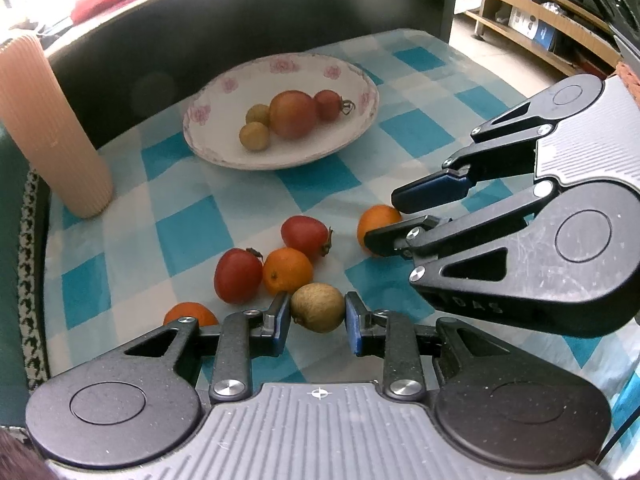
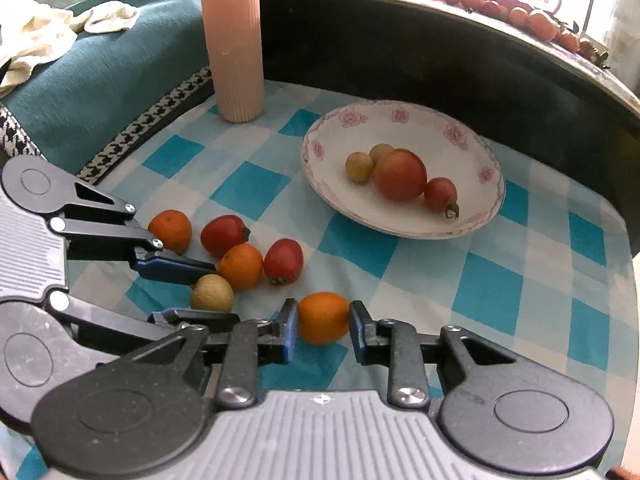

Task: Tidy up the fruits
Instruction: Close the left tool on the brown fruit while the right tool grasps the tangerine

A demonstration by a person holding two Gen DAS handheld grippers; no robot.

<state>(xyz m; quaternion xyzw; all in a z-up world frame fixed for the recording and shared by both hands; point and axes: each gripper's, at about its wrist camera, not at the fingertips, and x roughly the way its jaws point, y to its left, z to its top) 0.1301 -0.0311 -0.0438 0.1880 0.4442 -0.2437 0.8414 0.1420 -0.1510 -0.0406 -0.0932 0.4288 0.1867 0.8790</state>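
Two grippers of mine work low over the blue-checked cloth [image 1: 180, 236]: my left gripper [image 1: 318, 316] has its blue pads on either side of a brownish-green fruit [image 1: 318, 307], just about touching it, and my right gripper [image 2: 323, 326] brackets an orange [image 2: 323, 322] the same way, though I cannot tell whether either grip is firm. Beside them lie two red tomatoes [image 1: 238, 276] and two more oranges [image 1: 287, 270]. Farther back, the flowered plate [image 1: 224, 92] holds four fruits, with a ribbed pink vase [image 1: 48, 128] to its left.
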